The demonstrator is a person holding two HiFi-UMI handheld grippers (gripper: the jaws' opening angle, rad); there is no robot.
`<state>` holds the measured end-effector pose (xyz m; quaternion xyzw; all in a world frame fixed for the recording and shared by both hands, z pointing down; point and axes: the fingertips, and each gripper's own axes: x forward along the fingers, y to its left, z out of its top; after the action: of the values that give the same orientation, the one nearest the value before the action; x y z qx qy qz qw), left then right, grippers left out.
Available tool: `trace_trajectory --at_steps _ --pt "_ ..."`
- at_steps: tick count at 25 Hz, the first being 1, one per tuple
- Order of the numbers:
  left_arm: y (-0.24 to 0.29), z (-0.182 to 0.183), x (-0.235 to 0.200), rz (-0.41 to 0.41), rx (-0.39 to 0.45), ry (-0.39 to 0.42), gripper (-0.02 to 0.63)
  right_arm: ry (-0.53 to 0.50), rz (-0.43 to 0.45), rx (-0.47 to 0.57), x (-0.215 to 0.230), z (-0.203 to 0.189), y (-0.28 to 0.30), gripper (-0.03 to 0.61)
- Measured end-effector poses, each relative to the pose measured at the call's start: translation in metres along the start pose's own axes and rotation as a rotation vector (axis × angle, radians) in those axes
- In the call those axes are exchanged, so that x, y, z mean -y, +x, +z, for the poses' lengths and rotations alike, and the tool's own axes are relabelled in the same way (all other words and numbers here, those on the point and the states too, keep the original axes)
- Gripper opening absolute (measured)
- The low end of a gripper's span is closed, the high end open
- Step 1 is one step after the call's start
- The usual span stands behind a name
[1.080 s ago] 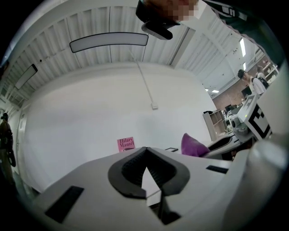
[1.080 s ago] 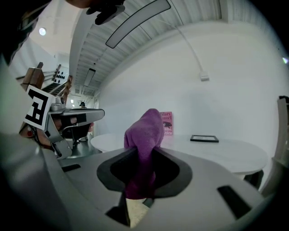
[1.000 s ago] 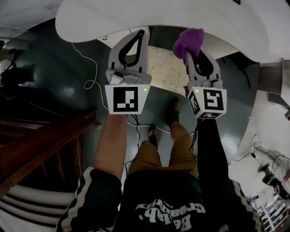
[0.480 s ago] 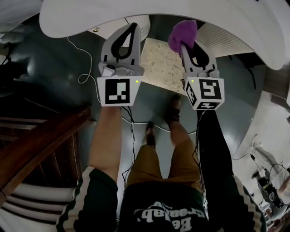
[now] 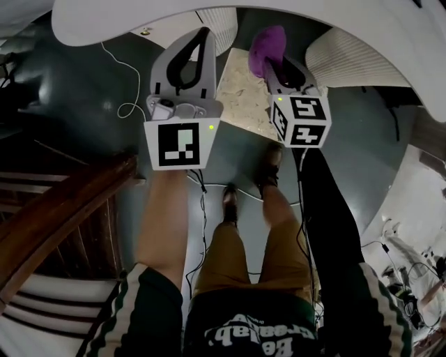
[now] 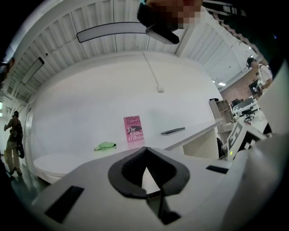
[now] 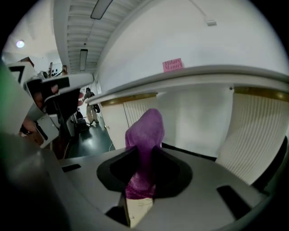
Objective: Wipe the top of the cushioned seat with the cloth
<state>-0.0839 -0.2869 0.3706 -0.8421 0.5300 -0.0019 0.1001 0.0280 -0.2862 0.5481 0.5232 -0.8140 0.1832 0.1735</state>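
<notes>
Now holding the cloth [image 5: 267, 47] pinched upright in the right gripper [image 5: 272, 65], jaws closed on it, above the seat's [image 5: 240, 97] far edge, below the tabletop [image 5: 327, 17] rim, with the left gripper [image 5: 203, 35] alongside, jaws together, empty.

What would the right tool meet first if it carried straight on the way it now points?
The right tool, shut on the purple cloth, would probably reach the white surface under the table edge first, though depth is unclear.
</notes>
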Motion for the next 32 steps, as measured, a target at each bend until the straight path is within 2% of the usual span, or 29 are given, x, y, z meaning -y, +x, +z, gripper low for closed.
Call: trace_trajectory --at_steps 7,14,18,23,28,32 --pt "-0.005 -0.014 -0.004 0.022 -0.053 0.017 0.014 0.045 0.083 -0.199 -0.02 -0.066 0.065 0.104" --pt "-0.016 -0.029 -0.017 0.056 -0.085 0.027 0.014 0.099 0.079 -0.374 -0.024 -0.118 0.099 0.104" --pt "-0.021 -0.035 -0.018 0.07 -0.098 0.026 0.013 0.115 0.009 -0.468 -0.008 -0.132 0.098 0.104" --pt "-0.018 -0.036 -0.012 0.064 -0.107 0.012 0.013 0.141 -0.073 -0.489 0.027 -0.138 0.081 0.104" --pt "-0.005 -0.031 0.009 0.026 -0.083 0.005 0.012 0.135 -0.153 -0.515 0.075 -0.158 0.039 0.104" --pt "0.009 -0.026 0.032 -0.012 -0.061 -0.017 0.014 0.168 -0.244 -0.551 0.124 -0.186 -0.009 0.103"
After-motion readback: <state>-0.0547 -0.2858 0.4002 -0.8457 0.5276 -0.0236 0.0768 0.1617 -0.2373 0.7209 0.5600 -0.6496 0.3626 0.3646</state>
